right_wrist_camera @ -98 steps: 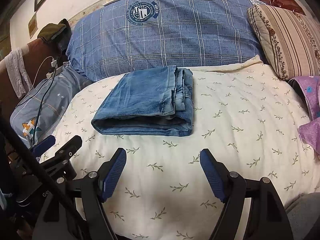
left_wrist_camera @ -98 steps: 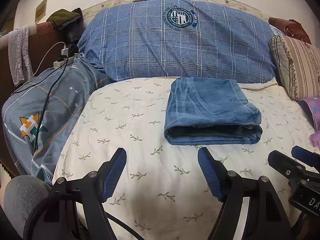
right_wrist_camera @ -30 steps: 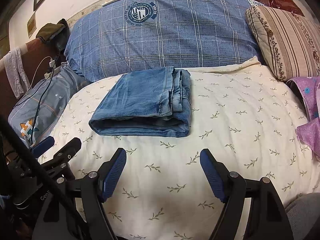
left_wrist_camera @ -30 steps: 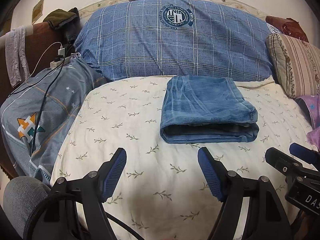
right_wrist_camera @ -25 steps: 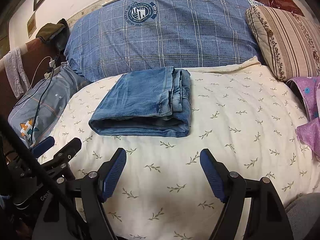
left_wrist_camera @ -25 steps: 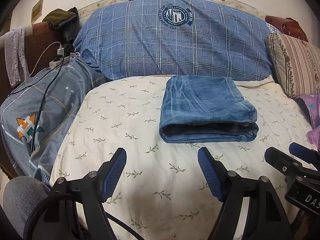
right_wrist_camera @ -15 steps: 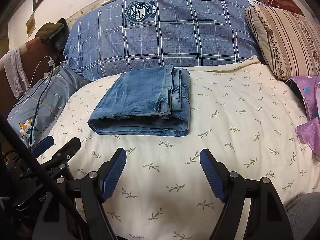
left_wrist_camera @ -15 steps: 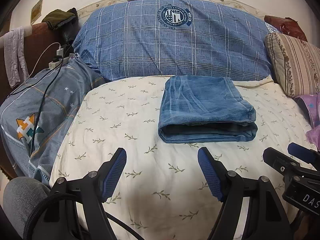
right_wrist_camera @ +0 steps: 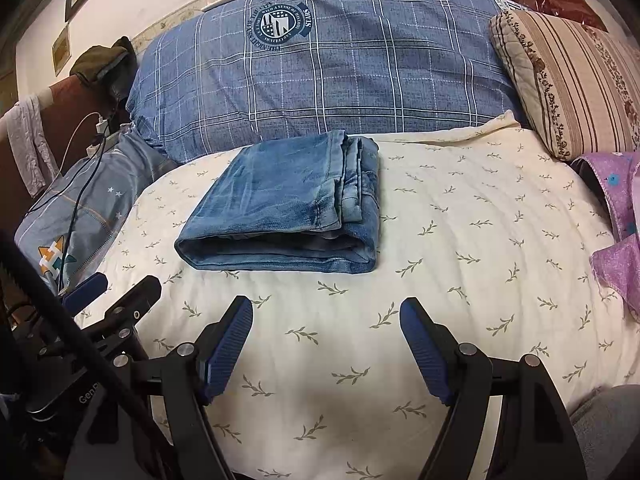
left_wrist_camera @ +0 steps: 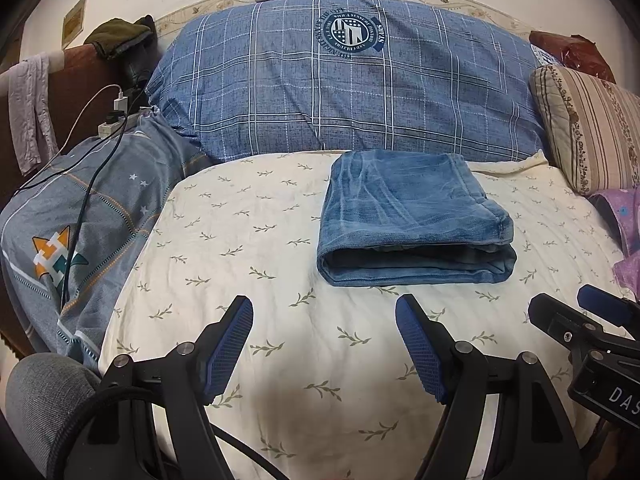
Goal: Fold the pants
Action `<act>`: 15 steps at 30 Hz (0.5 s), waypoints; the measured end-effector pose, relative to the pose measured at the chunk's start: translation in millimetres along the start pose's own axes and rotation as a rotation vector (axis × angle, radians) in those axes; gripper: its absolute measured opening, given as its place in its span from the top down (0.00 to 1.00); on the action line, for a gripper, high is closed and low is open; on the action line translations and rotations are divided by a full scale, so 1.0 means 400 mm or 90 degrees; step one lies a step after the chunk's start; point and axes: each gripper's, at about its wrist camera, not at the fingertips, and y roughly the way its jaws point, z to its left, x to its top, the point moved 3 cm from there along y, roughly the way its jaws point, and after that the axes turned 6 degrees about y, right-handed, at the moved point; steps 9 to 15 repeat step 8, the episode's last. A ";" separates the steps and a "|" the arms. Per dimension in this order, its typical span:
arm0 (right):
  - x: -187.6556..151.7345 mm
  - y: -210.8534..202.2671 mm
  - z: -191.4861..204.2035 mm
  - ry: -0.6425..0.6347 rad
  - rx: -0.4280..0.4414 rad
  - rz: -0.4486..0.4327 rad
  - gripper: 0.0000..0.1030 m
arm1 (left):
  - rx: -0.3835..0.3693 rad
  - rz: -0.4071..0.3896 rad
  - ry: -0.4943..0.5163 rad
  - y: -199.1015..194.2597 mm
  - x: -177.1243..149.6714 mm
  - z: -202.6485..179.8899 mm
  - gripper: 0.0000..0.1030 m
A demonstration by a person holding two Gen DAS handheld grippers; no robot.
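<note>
Blue denim pants [left_wrist_camera: 412,216] lie folded into a flat rectangular bundle on the cream leaf-print sheet [left_wrist_camera: 248,264]. They also show in the right wrist view [right_wrist_camera: 288,208], left of centre. My left gripper [left_wrist_camera: 324,320] is open and empty, hovering over the sheet in front of the pants. My right gripper [right_wrist_camera: 326,318] is open and empty, likewise short of the bundle. The right gripper shows at the right edge of the left wrist view [left_wrist_camera: 580,320]; the left gripper shows at the lower left of the right wrist view [right_wrist_camera: 116,292].
A large blue plaid pillow [left_wrist_camera: 352,80] stands behind the pants. A striped pillow [right_wrist_camera: 572,80] and purple cloth [right_wrist_camera: 620,232] lie at the right. A grey-blue quilt [left_wrist_camera: 88,208] with charger cables [left_wrist_camera: 88,160] lies at the left.
Both grippers have drifted slightly; the pants sit a little further left in both views. Jaws stay open and the pants have not moved on the sheet.
</note>
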 end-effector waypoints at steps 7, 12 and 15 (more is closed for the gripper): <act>-0.002 0.007 -0.002 0.003 -0.004 0.005 0.25 | -0.002 0.009 0.009 0.019 -0.001 -0.005 0.28; -0.002 0.009 -0.004 0.004 -0.005 0.008 0.25 | -0.009 0.016 0.002 0.022 0.006 0.001 0.28; -0.002 0.009 -0.004 0.004 -0.005 0.008 0.25 | -0.009 0.016 0.002 0.022 0.006 0.001 0.28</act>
